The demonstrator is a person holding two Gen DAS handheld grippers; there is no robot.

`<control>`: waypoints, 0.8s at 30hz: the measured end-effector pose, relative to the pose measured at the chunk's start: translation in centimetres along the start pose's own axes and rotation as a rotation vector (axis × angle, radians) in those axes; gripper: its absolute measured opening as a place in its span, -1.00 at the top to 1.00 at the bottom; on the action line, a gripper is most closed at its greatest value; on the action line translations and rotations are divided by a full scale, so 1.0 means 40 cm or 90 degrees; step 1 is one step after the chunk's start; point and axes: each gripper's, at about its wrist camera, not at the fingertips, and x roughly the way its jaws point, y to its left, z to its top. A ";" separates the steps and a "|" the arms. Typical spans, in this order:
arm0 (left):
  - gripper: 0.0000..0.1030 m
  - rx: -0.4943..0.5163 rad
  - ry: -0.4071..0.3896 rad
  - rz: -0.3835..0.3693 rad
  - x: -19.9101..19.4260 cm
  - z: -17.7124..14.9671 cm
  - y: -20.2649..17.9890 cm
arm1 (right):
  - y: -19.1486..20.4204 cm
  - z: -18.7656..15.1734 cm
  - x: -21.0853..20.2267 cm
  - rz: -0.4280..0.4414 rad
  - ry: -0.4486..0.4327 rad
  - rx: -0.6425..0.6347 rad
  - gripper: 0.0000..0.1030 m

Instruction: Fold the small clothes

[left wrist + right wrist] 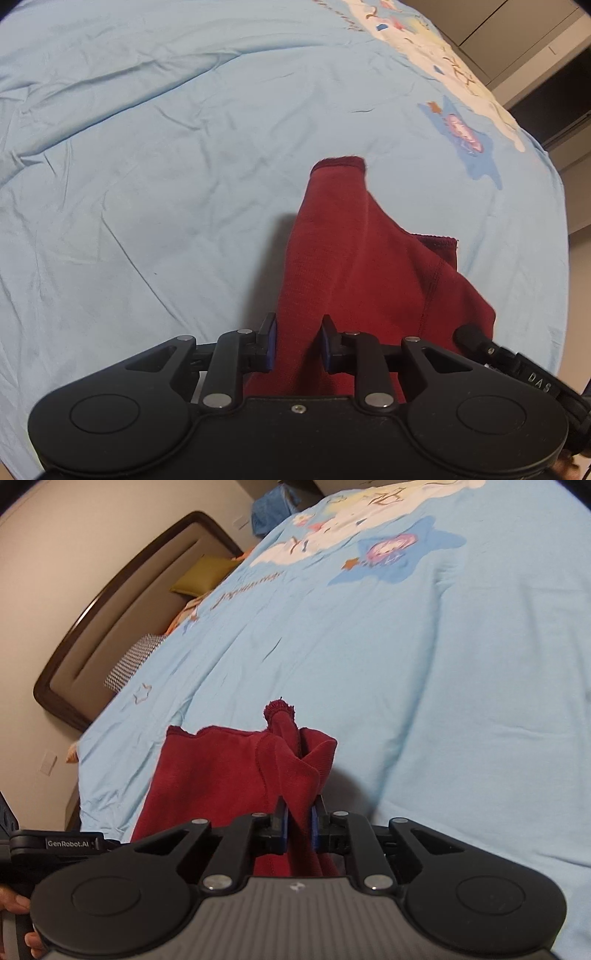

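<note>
Over the blue bedsheet (147, 184), red garment (351, 258) hangs clamped between both grippers' fingers (282, 825).

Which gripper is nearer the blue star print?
Right. The right gripper, gripping the red garment, has the blue star print ahead; the left gripper, gripping it too, is farther off.

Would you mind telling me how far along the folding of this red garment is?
Done: both grippers have hold of it. In hand: the left gripper and right gripper each pinch the red garment, which hangs bunched over the blue bedspread. Left: no neat fold shows yet, so it needs laying flat and folding.
</note>
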 end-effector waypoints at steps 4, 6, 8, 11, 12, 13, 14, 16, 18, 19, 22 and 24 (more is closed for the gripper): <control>0.44 0.019 -0.010 0.014 0.044 0.001 0.016 | 0.021 0.013 0.053 -0.047 0.007 -0.053 0.74; 0.39 0.026 -0.016 0.019 0.054 -0.003 0.011 | 0.028 0.010 0.064 -0.068 0.013 -0.080 0.73; 0.26 0.032 -0.023 0.027 0.057 -0.010 0.006 | 0.033 0.000 0.069 -0.082 0.017 -0.106 0.68; -0.02 0.040 -0.034 0.033 0.052 -0.018 -0.003 | 0.046 -0.020 0.069 -0.109 0.014 -0.143 0.46; -0.07 0.042 -0.037 0.034 0.048 -0.020 -0.005 | 0.048 -0.023 0.067 -0.117 0.011 -0.153 0.42; -0.16 0.044 -0.041 0.035 0.044 -0.022 -0.010 | 0.051 -0.029 0.061 -0.122 0.008 -0.160 0.40; -0.26 0.047 -0.045 0.036 0.039 -0.023 -0.014 | 0.052 -0.032 0.056 -0.125 0.004 -0.164 0.36; -0.46 0.055 -0.062 0.043 0.021 -0.031 -0.022 | 0.060 -0.040 0.043 -0.133 -0.007 -0.171 0.30; -0.54 0.068 -0.082 0.048 -0.003 -0.040 -0.031 | 0.068 -0.050 0.025 -0.136 -0.021 -0.180 0.18; -0.59 0.074 -0.090 0.049 -0.014 -0.044 -0.035 | 0.073 -0.053 0.014 -0.137 -0.028 -0.183 0.12; -0.77 0.090 -0.119 0.048 -0.054 -0.056 -0.046 | 0.085 -0.050 -0.016 -0.143 -0.055 -0.188 -0.13; -0.88 0.103 -0.145 0.050 -0.084 -0.065 -0.052 | 0.097 -0.052 -0.043 -0.142 -0.077 -0.187 -0.36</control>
